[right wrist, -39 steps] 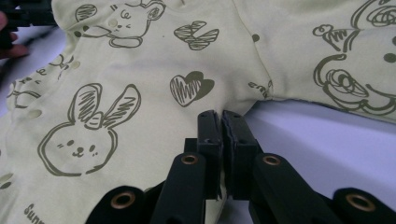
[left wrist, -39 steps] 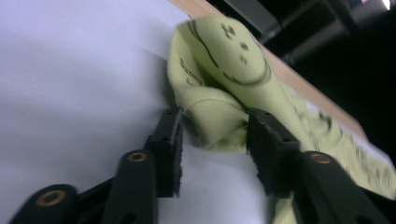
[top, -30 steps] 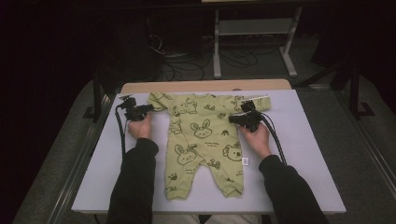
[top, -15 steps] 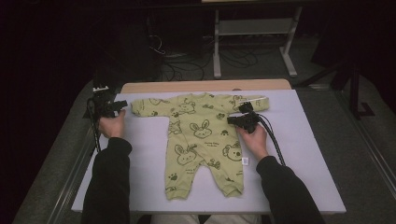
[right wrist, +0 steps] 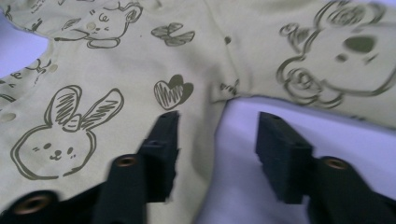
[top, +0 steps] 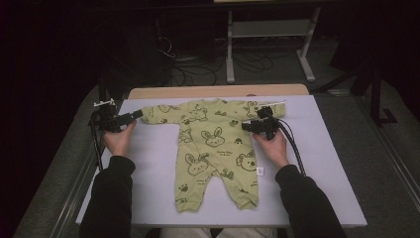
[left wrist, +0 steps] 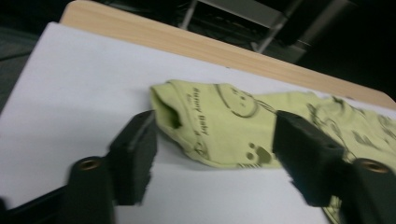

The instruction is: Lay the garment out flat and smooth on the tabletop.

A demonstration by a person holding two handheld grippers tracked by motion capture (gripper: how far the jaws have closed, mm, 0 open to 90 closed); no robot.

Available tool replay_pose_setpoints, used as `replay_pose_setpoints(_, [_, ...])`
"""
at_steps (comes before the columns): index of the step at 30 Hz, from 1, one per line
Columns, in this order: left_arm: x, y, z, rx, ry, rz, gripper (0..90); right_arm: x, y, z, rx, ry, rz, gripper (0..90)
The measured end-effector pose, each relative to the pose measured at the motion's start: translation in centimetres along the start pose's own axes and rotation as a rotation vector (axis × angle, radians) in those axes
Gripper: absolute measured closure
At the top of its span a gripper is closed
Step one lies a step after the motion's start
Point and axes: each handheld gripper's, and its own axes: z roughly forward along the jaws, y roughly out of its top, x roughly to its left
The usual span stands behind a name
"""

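Left gripper (left wrist: 212,163): jaws spread wide, nothing between, hovering just off end of romper's (top: 213,144) left sleeve (left wrist: 205,126); cuff opening faces near jaw, sleeve blurred toward right, rest cut off by frame edge. Right gripper (right wrist: 217,154): jaws apart, empty, straddling romper's side edge just below right sleeve (right wrist: 327,60); one jaw over cloth, other over bare table (top: 148,163); contact w/ cloth unclear. Romper laid flat, face up, mid-table, sleeves out left & right, legs toward near edge. Person's hands (top: 119,141) partly hidden under grippers; far room too dark to read.
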Motion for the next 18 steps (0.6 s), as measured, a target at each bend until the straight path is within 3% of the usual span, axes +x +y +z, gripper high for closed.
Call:
replay_pose_setpoints(5, [-0.4,-0.3,-0.9,-0.009,-0.07,0.057,12.6,-0.3,0.3,-1.8,-0.038,-0.006,-0.029,13.4])
replay_pose_setpoints(9, [-1.0,-0.5,-1.5,-0.024,-0.117,0.117,0.0,-0.8,0.1,-3.3,-0.072,-0.013,-0.05,0.8])
replay_pose_setpoints(13, [-1.6,-0.8,-2.2,-0.03,-0.159,0.163,0.0,-1.2,-0.2,-4.9,-0.103,-0.053,-0.066,0.0])
replay_pose_setpoints(18, [-2.1,-1.2,-3.1,-0.024,-0.176,0.212,0.0,-1.7,-0.6,-6.7,-0.126,-0.04,-0.08,0.0])
